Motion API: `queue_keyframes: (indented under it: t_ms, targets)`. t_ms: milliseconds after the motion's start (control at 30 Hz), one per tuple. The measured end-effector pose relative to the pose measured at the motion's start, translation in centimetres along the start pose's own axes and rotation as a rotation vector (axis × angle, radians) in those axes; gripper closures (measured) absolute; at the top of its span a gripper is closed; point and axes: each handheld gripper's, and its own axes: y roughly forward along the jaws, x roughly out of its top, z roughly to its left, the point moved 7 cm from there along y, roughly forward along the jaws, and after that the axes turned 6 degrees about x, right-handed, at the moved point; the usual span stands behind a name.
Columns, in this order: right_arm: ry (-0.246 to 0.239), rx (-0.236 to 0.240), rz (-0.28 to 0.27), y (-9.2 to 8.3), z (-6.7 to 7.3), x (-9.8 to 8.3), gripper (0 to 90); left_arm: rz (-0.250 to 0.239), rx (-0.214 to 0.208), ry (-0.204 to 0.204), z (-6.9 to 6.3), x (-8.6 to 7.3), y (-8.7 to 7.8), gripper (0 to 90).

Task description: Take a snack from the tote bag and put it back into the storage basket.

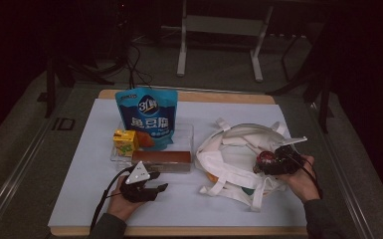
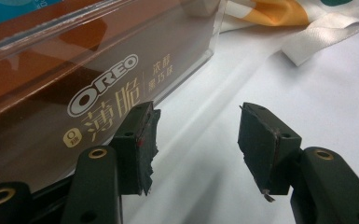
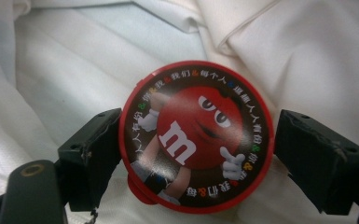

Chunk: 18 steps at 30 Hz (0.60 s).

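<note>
Left tongs rest low on the white bench, jaws parted with nothing between them, just in front of the brown Oreo box that lies in a clear tray; behind it we see a yellow drink carton and an upright blue snack pouch. Farther right, our right tongs grip the round red M&M's tin by its rim, one jaw on each side. We hold the tin over the open white cloth tote bag, its folds directly beneath.
</note>
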Motion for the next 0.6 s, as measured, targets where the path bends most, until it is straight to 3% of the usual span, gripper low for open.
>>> queue_keyframes:
  t_ms: [167, 600]
  targets:
    - [0.004, 0.02, 0.0, 0.61, 0.11, -0.21, 23.1, 0.001, -0.001, -0.001, 0.0, -0.01, 0.0, 46.3]
    - [-0.001, 0.009, 0.007, 1.03, 0.25, -0.27, 25.2, 0.001, 0.0, -0.001, 0.01, 0.0, 0.0, 46.2]
